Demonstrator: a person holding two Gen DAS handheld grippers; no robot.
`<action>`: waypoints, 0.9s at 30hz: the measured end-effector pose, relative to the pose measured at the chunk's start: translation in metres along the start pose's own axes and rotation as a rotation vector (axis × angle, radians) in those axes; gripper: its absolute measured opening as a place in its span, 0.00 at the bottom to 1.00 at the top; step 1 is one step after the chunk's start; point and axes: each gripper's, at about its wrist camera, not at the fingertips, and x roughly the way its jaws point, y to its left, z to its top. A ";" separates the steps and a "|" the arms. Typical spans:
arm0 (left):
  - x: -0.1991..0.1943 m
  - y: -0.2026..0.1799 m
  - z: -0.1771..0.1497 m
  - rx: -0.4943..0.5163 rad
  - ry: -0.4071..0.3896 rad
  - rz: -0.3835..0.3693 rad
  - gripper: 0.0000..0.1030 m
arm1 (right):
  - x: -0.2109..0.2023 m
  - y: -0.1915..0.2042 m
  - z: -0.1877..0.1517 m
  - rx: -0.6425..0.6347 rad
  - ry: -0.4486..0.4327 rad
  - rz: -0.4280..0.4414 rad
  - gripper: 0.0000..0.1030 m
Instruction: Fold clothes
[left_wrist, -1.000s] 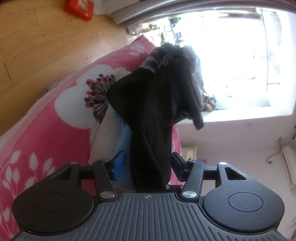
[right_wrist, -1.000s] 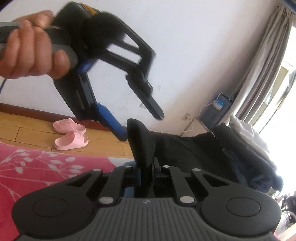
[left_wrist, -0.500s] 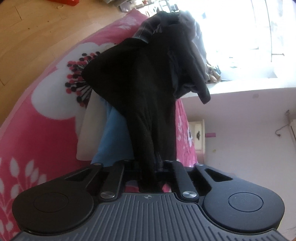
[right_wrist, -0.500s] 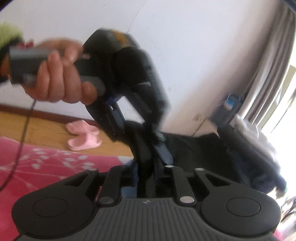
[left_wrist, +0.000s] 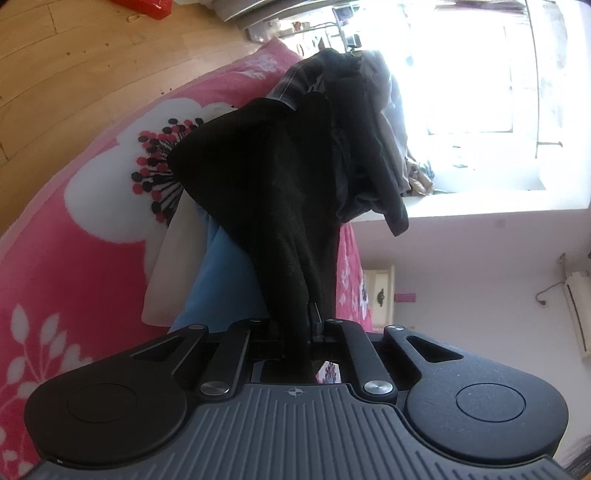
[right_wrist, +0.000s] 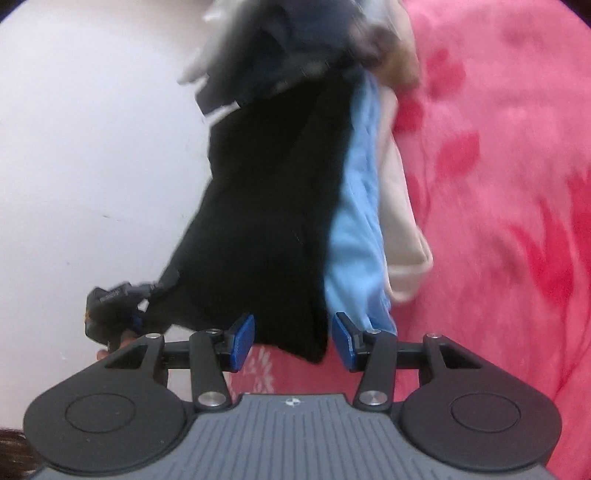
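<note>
A black garment (left_wrist: 266, 177) stretches from a clothes pile (left_wrist: 369, 129) down to my left gripper (left_wrist: 299, 332), which is shut on a bunched fold of it. Under it lie a light blue garment (left_wrist: 221, 280) and a cream one (left_wrist: 173, 266) on the pink floral blanket (left_wrist: 74, 221). In the blurred right wrist view the black garment (right_wrist: 266, 221) hangs between the blue pads (right_wrist: 242, 341) of my right gripper (right_wrist: 293, 343). Its jaws are opening and the pads stand clear of the cloth. The left gripper (right_wrist: 110, 314), held in a hand, grips the garment's far corner.
Wooden floor (left_wrist: 74, 55) with a red box (left_wrist: 147, 5) lies beyond the bed's edge. A bright window (left_wrist: 480, 74) and its sill are behind the pile. The white wall (right_wrist: 92, 147) fills the left of the right wrist view, pink blanket (right_wrist: 498, 184) the right.
My left gripper has closed on the black garment. My right gripper has let go of it, rolled over and swung sideways, so its jaws now stand apart around the garment's edge.
</note>
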 end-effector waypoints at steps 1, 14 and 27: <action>0.000 0.000 0.000 0.000 0.000 0.000 0.07 | 0.004 -0.003 -0.002 0.012 0.008 0.004 0.49; 0.003 0.014 0.004 -0.017 0.008 0.007 0.07 | 0.031 -0.013 0.005 0.043 0.028 0.051 0.48; 0.006 0.023 0.005 -0.020 0.009 -0.003 0.07 | 0.046 -0.001 0.002 -0.005 0.067 0.139 0.28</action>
